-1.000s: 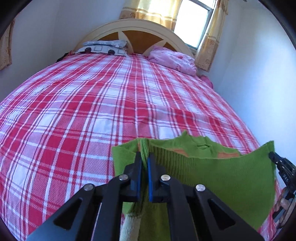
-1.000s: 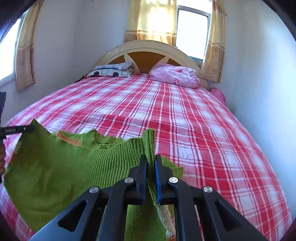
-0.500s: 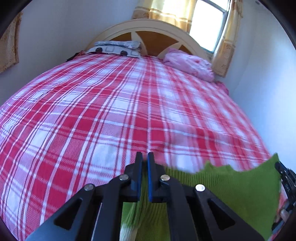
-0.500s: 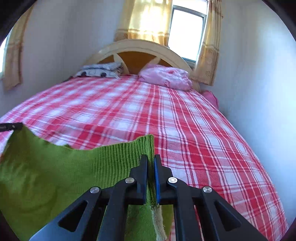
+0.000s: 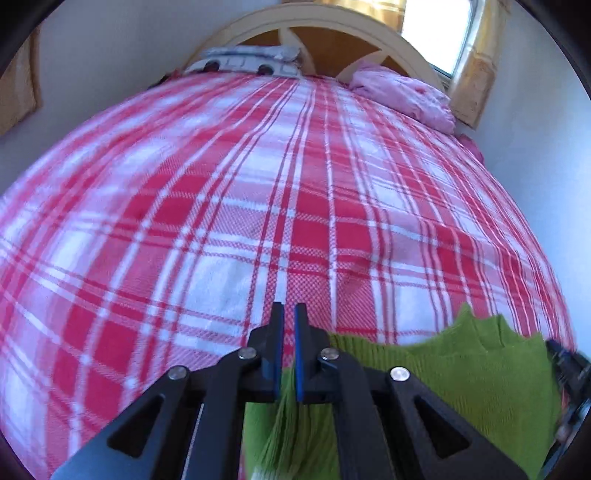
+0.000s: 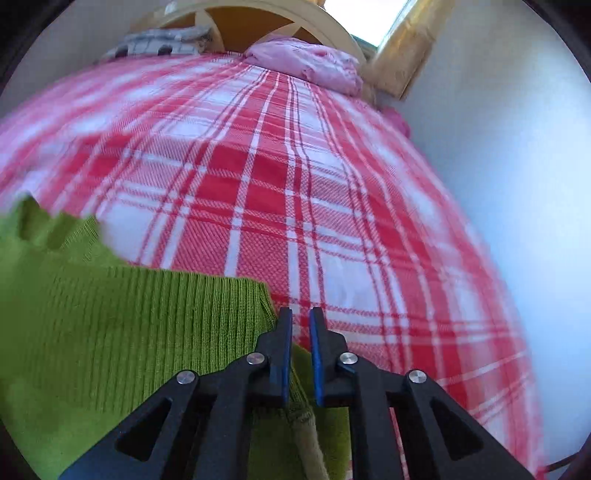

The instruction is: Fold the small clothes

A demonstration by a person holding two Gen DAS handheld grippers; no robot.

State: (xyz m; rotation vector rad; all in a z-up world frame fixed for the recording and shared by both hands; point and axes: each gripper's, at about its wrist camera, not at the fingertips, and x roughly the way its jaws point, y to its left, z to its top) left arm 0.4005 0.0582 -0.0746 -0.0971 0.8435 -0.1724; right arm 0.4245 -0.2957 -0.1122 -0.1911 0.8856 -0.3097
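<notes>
A green knit sweater (image 5: 461,376) hangs stretched between my two grippers, low over the red plaid bed (image 5: 258,221). My left gripper (image 5: 289,308) is shut on one ribbed corner, and green cloth bunches between its pads. In the right wrist view the sweater (image 6: 129,325) fills the lower left, with a beige cuff dangling below. My right gripper (image 6: 300,312) still has green cloth deep between its pads while its jaws are opening slightly; plaid shows between the fingertips. The right gripper's body (image 5: 565,365) also shows at the left wrist view's right edge.
A pink pillow (image 5: 402,94) and a grey patterned pillow (image 5: 243,61) lie by the arched wooden headboard (image 5: 325,37). A white wall (image 6: 498,129) runs along the bed's right side, with a curtained window (image 5: 436,33) behind the headboard.
Both grippers have come down and forward toward the bedspread, carrying the sweater. The garment now sits lower in both views. The gap between the right fingers looks a little wider.
</notes>
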